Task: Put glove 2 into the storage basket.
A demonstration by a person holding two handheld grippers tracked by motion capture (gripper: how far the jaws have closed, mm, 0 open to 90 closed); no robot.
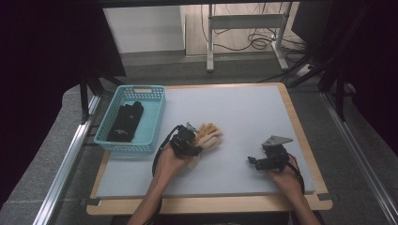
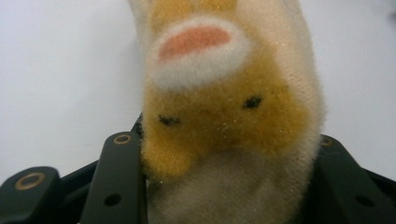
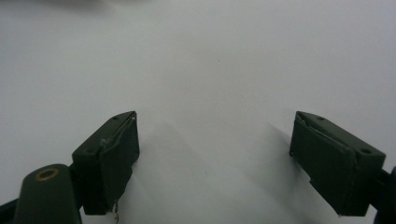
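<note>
A fuzzy yellow and cream glove with a small animal face lies on the pale mat, left of centre. My left gripper is shut on its cuff end. In the left gripper view the glove sits between the two black jaws, which press its sides, and my left gripper grips it low down. My right gripper rests at the mat's right front, apart from the glove. Its jaws stand wide in the right gripper view, where my right gripper has nothing between the pads.
A turquoise basket stands at the mat's left edge with a pair of black gloves inside. The pale mat covers a wooden table. Metal rails run along both sides, and a stand with cables is behind.
</note>
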